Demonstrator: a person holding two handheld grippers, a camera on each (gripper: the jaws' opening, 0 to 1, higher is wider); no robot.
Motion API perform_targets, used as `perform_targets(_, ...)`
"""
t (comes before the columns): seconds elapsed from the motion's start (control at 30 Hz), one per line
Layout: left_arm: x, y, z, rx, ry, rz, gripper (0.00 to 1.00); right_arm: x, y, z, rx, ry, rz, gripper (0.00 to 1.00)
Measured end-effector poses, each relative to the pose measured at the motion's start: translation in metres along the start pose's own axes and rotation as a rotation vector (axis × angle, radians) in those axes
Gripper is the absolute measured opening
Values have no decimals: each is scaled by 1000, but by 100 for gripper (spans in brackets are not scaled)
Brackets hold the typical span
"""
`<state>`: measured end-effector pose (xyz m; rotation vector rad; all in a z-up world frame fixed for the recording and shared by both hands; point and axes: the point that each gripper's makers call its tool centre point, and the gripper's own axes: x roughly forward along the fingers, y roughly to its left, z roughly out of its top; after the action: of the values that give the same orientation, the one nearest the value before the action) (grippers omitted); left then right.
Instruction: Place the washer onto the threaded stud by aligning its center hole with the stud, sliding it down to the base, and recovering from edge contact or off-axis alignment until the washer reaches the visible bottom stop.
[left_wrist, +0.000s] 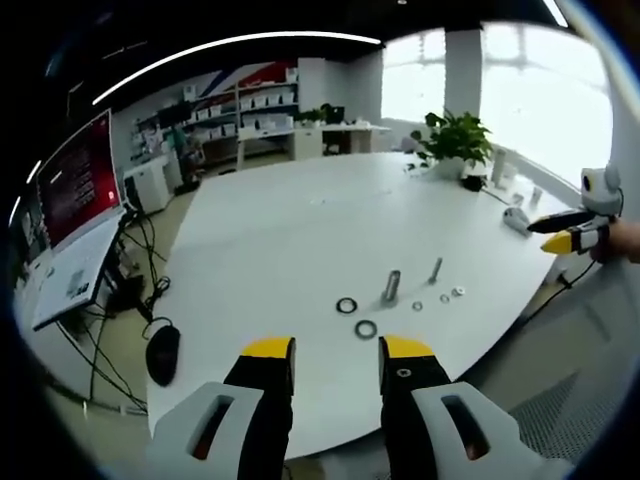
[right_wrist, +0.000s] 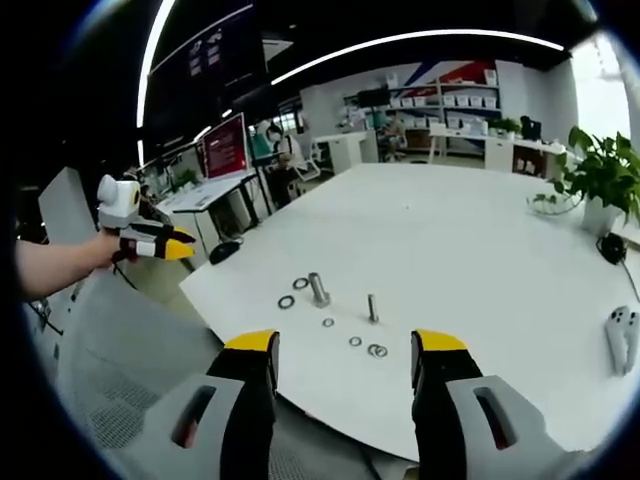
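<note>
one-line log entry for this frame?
phase: pre-grasp | left hand-held gripper: open, empty | right hand-held gripper: open, empty | washers: loose on table | studs: upright, bare

— Is anything standing in the way near the table (left_wrist: 300, 230) edge?
— Two upright studs, the thick stud (left_wrist: 391, 286) and thin stud (left_wrist: 436, 269), with washers (left_wrist: 366, 328) lying around them.
— And beyond?
— Bare tabletop is stretching to the potted plant (left_wrist: 455, 140).
</note>
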<state>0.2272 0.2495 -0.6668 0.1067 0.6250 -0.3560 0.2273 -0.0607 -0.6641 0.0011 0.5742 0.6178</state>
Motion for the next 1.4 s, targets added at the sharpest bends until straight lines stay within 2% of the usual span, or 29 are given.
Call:
perform_targets(1.1,5,-3,-5,8,38,-18,31,1,-2,0,-5,4,-4,55)
perform_targets(1.4,3,5,-5,-52,21,-3,31,-1,-8,3,26,-15,-27,55)
